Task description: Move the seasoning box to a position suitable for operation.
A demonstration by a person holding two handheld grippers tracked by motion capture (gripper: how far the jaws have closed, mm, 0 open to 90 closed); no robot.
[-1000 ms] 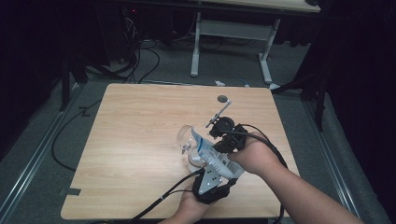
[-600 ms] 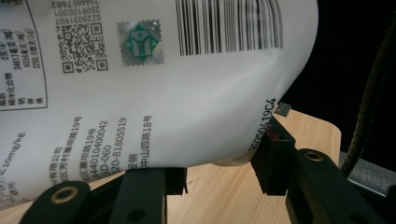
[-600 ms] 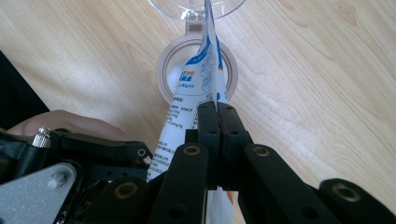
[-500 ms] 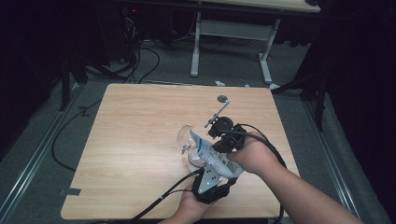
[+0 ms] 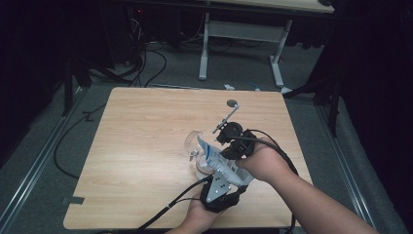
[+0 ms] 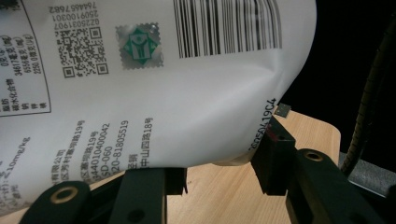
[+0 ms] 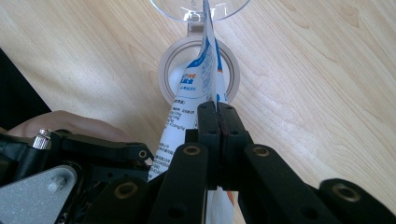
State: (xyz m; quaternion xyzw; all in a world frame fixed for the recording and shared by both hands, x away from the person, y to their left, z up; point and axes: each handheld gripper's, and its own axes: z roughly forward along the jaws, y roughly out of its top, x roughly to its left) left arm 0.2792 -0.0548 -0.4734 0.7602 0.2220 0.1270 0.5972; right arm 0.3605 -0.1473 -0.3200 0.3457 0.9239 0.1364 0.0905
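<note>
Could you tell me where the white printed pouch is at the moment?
In the high view the white printed pouch hangs right of the table's centre, held by both tools over a clear glass jar, its top corner beside a clear plastic funnel.

Lab or recording studio setup, not a home. Bare light-wood table (image 5: 146, 146) at frame centre on grey carpet floor (image 5: 39, 161), black curtains (image 5: 380, 97) darkening left and right edges. Loose cables (image 5: 146, 68) upper left, metal floor rail (image 5: 29, 180) lower left, white-legged desk (image 5: 243, 34) along top.
</note>
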